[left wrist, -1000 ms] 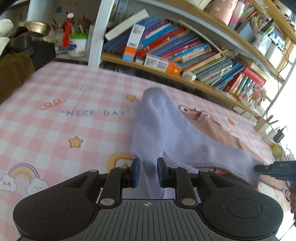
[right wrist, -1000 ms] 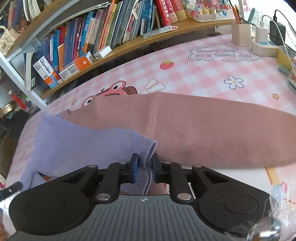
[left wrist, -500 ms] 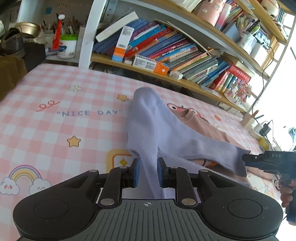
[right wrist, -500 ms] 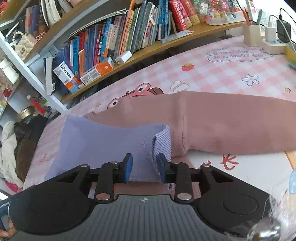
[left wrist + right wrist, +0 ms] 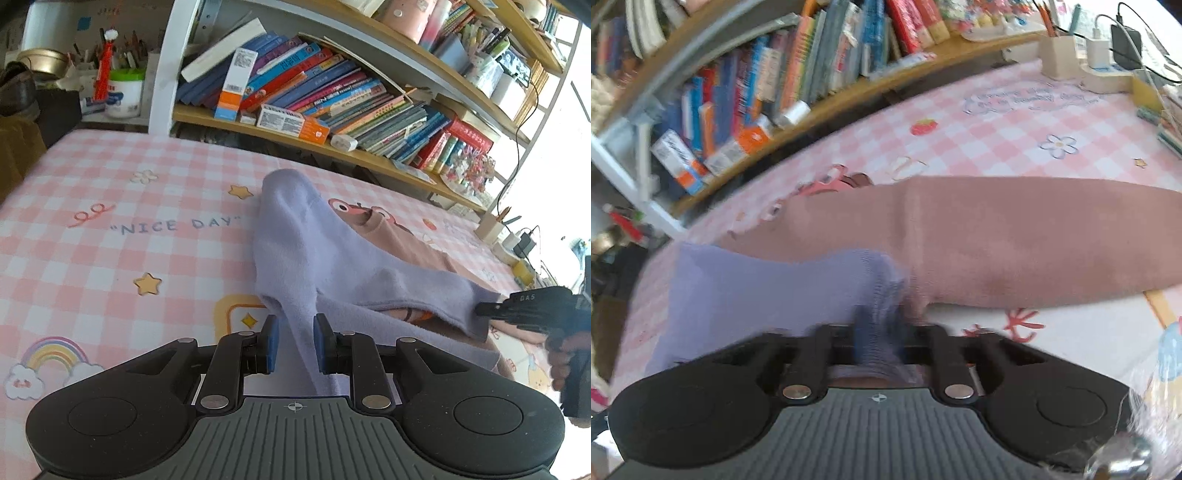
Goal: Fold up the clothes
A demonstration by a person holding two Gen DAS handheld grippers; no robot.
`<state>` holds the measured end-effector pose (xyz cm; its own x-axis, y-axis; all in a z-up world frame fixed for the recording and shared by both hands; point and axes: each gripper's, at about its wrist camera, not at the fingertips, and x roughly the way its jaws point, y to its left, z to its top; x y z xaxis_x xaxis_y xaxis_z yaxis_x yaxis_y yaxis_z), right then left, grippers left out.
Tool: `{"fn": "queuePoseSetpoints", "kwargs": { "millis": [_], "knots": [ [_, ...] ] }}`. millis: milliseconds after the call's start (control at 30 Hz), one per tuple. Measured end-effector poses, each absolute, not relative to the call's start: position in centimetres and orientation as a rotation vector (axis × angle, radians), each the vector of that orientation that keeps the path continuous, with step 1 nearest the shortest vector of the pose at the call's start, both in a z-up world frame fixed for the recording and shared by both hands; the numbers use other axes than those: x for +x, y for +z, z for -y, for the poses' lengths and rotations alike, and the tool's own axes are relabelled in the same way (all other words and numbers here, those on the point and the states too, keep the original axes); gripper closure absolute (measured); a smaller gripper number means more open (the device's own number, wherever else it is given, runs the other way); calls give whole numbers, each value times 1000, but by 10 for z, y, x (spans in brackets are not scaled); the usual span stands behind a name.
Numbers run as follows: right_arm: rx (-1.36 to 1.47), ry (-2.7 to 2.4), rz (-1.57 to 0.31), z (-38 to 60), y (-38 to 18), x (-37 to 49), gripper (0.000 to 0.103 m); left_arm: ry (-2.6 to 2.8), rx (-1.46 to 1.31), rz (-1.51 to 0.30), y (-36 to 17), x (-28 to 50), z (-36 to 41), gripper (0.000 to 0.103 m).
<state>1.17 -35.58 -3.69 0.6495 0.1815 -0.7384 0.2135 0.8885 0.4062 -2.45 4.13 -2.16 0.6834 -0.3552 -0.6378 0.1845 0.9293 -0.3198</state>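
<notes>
Left tongs (image 5: 294, 341) slightly parted, right tongs (image 5: 878, 334) clamped shut

Daylight floods in from the right side of the left wrist view, where a window (image 5: 554, 177) burns out to plain white. That view is sharp and evenly lit, with soft, faint shadows on the checked tablecloth (image 5: 110, 258). The right wrist view is smeared by motion blur — the books (image 5: 746, 92) streak. Both views bow strongly at the edges — the shelves curve.
</notes>
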Motion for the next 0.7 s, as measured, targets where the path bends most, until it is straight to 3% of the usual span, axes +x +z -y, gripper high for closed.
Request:
{"fn": "queuePoseSetpoints", "kwargs": {
  "millis": [133, 267, 500, 700],
  "knots": [
    [685, 217, -802, 333, -1, 17, 99, -271, -250, -743, -17, -32, -61, 82],
    [728, 479, -780, 248, 33, 50, 99, -234, -262, -737, -15, -46, -84, 82],
    [566, 851, -734, 47, 93, 92, 99, -170, -254, -726, -9, -80, -128, 82],
    [489, 874, -771, -51, 92, 109, 99, -101, -248, -712, -5, -108, -163, 81]
  ]
}}
